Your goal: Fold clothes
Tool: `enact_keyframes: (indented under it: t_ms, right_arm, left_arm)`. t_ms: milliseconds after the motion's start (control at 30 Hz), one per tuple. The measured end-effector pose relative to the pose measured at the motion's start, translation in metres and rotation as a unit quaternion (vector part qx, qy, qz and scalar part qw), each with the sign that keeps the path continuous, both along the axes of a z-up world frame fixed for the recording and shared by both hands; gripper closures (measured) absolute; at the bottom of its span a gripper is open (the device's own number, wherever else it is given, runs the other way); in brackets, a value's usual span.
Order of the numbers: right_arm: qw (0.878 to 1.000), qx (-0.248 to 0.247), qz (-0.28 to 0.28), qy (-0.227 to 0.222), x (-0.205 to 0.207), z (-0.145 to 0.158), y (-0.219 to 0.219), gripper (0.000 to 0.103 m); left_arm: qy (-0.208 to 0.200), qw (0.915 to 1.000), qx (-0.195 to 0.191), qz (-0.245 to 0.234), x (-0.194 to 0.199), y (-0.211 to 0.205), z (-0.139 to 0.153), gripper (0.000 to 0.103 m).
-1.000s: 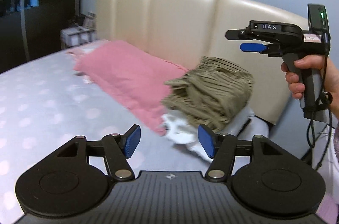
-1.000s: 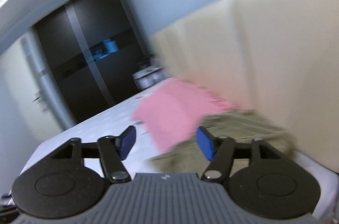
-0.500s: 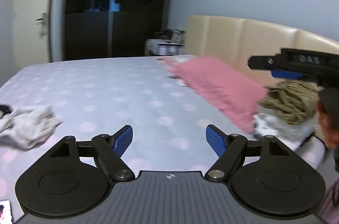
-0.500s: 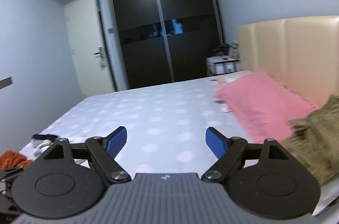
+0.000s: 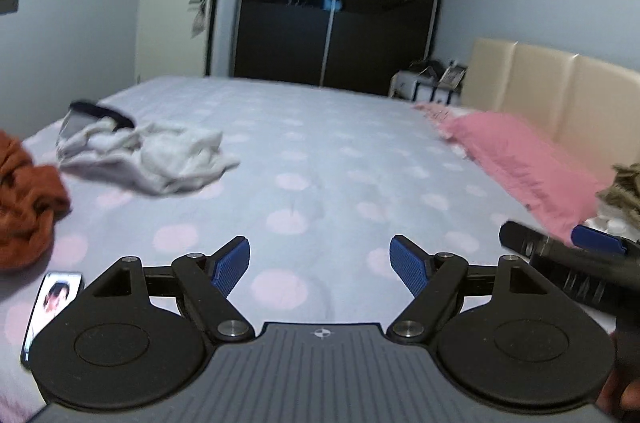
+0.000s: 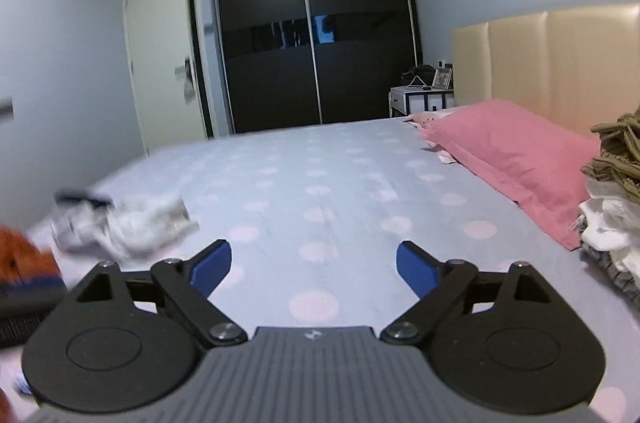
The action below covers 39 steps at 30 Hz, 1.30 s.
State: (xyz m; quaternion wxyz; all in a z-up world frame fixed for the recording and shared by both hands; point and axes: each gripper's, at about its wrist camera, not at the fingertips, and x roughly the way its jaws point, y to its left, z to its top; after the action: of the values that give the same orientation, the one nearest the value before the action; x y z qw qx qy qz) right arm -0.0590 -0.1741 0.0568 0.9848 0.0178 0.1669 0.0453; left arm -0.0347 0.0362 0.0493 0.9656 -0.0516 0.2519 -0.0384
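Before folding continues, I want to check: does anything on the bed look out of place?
Yes. A phone with a lit screen lies on the bed sheet near the crumpled white garment and orange garment.

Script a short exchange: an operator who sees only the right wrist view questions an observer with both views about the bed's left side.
Operator: Is anything lying near the left gripper?
Observer: Yes, a smartphone with a lit screen lies on the polka-dot bedsheet, left of the left gripper.
Operator: What is that blurred orange patch?
Observer: A crumpled rust-orange garment, beside the crumpled white garment.
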Motion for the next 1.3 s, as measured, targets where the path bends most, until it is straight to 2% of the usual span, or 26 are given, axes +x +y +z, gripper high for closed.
enact_keyframes:
  t_ms: [133,267,367,467,633,767,933,1067,1300]
  right_arm:
    - [0.999,-0.05,0.004,-0.007,0.0,-0.027,0.003,0.012]
    - [0.999,-0.039,0.004,0.012,0.014,-0.039,0.0,0.011]
    - [0.999,-0.044,0.0,0.004,0.017,-0.052,0.003,0.01]
    - [0.998,-0.055,-0.001,-0.006,0.024,-0.061,0.003,0.01]
    - [0.999,-0.038,-0.011,-0.009,0.037,-0.067,-0.005,0.01]
    - [0.999,-0.039,-0.014,-0.009,0.049,-0.071,-0.008,0.01]
    - [0.999,-0.034,-0.019,0.003,0.056,-0.075,-0.014,0.01]
    - [0.999,-0.023,-0.024,0.014,0.056,-0.076,-0.019,0.01]
    - [1.0,-0.023,-0.01,0.003,0.049,-0.073,-0.015,0.01]
  left_arm:
    - [0.004,0.9996,0.029,-0.002,-0.003,-0.003,-0.009,0.026]
    - [0.002,0.9994,0.033,0.004,-0.001,-0.007,-0.014,0.026]
    - [0.01,0.9996,0.026,0.008,0.005,-0.008,-0.021,0.026]
    - [0.019,0.9989,0.041,0.013,0.014,-0.014,-0.031,0.026]
    - [0.025,0.9978,0.06,0.014,0.03,-0.022,-0.044,0.026]
    - [0.015,0.9957,0.088,0.023,0.039,-0.03,-0.052,0.026]
    - [0.014,0.9951,0.096,0.02,0.042,-0.038,-0.055,0.026]
    - [-0.002,0.996,0.088,0.015,0.037,-0.04,-0.05,0.026]
    - [-0.017,0.9944,0.104,0.007,0.033,-0.043,-0.044,0.026]
